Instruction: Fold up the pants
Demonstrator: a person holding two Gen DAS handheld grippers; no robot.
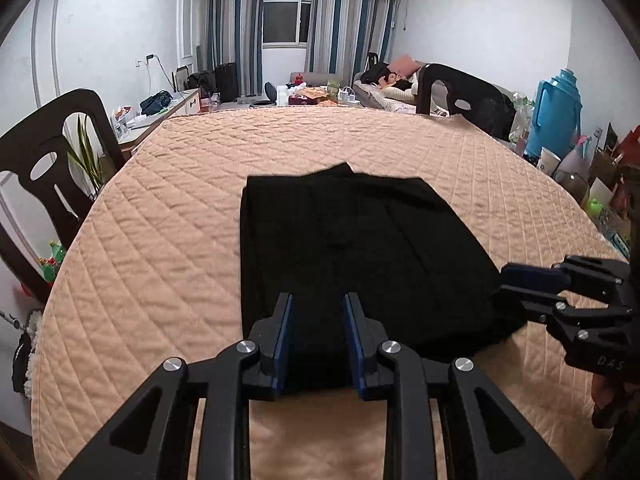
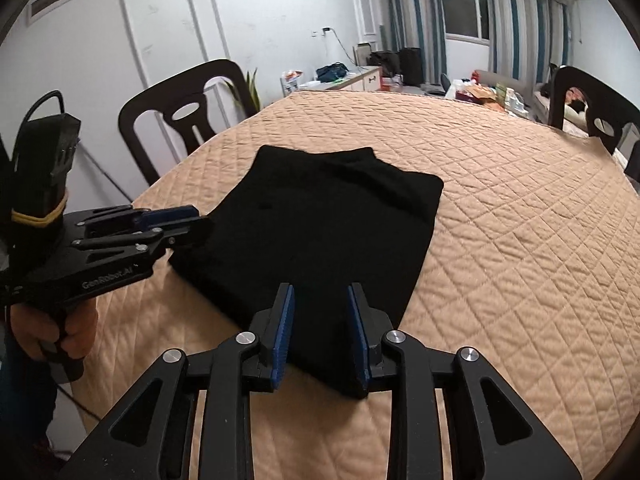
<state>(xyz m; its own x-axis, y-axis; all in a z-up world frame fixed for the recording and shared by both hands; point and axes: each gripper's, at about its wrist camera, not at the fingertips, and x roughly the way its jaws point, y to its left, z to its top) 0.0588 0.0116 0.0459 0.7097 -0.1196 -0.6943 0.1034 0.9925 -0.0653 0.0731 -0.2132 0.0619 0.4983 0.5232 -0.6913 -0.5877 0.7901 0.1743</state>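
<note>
Both your left gripper [image 1: 318, 338] and right gripper [image 2: 320, 334] hover part-open, empty, over the near edge of the folded black fabric pants [image 1: 360, 248]; grip that hem next for another fold.

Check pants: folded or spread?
Folded. The pants lie as one compact dark rectangle on the quilt, no legs showing; how many layers, cannot tell.

A broad counter [image 1: 160, 208] fills the middle of both views, spread all over with a peach quilted cover stitched in diamonds. Folded black pants [image 1: 360, 248] lie flat on it as a neat rectangle, centre of the left wrist view and centre-left of the right wrist view [image 2: 320, 232], their near edge close to the counter's lower rim
</note>
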